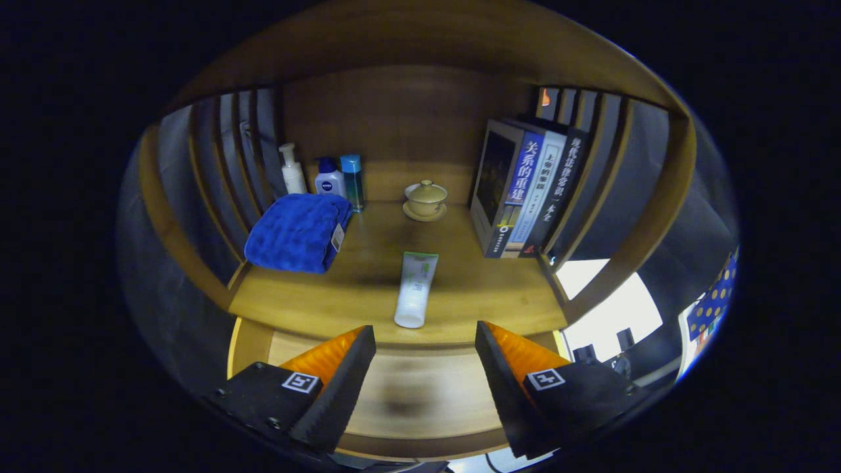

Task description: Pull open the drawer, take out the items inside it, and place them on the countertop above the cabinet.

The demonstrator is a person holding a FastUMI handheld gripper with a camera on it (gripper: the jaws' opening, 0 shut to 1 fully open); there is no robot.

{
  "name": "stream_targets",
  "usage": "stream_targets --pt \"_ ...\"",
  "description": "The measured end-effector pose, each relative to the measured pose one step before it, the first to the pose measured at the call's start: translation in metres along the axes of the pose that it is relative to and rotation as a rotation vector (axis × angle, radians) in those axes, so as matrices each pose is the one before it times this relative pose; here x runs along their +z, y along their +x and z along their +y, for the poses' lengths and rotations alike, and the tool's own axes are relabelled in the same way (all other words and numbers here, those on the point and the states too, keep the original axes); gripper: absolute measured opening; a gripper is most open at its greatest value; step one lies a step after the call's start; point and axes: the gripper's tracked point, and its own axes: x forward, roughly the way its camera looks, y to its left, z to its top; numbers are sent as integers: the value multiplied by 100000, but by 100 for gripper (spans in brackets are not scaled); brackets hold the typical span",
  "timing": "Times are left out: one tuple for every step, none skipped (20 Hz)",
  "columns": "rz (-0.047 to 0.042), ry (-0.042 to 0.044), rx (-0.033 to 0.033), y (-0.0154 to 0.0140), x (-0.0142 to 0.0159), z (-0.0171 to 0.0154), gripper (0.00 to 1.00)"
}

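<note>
Gripper view: gripper (pixel 426 341) spread wide and empty before the wooden countertop (pixel 499 289).

A white tube (pixel 415 290) lies flat on the countertop just ahead of the fingers, in line with the gap between them, touching neither. Beyond it stands a lidded cup (pixel 426 199) on a saucer. To the left lies a folded blue towel (pixel 299 232), with three bottles (pixel 322 176) behind it; upright books (pixel 525 190) stand at right. Below the fingers is the open drawer (pixel 420 394), its wooden bottom bare.
</note>
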Motion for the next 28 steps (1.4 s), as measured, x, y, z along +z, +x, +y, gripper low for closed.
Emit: stream_targets --pt "-3355 -640 -834 -902 -358 -323 99" --pt "-3164 282 323 -869 -428 -29 99" --pt "-2838 1100 845 -1057 -460 163 99" --pt "-2785 1485 1535 -1004 -403 256 99" --pt "-2945 1060 882 -1078 -468 104 99" --pt "-3023 1212 33 -887 -344 -78 99" --pt "-2919 1310 98 -1032 -586 -23 99" --pt "-2655 1011 159 -794 -574 152 99" --pt "-2383 943 247 -736 -676 121 99" --pt "-1446 885 121 -722 -893 93 99" --pt "-1167 1158 233 -706 -1185 33 99" --pt "-948 1326 284 -597 -1140 111 99" --pt "-894 1320 -130 -526 -930 -52 99" --pt "-1486 1246 -325 -471 -908 -120 99" --pt "-2074 173 -927 -586 -652 -323 99" --pt "-1881 -776 -2171 -446 -684 -622 99" --pt "-1544 -277 -1772 -526 -720 -591 99" --pt "-1225 354 -1217 -458 -800 -344 99" --pt "-304 978 -1110 -442 -900 -221 99" --pt "-319 1466 -1572 -333 -992 -386 99" --pt "195 1884 -1334 -326 -970 -281 99" --pt "1029 1318 -662 -103 -1227 -141 99" --pt "1715 1102 -221 -257 -1201 -70 99" --pt "1092 448 120 -6 -974 -21 99" --pt "803 -643 -732 -31 -741 -319 99" --pt "809 -1291 -351 21 -711 -208 99" --pt "845 -1002 210 -108 -647 -73 99" --pt "382 -752 922 51 -501 235 99"
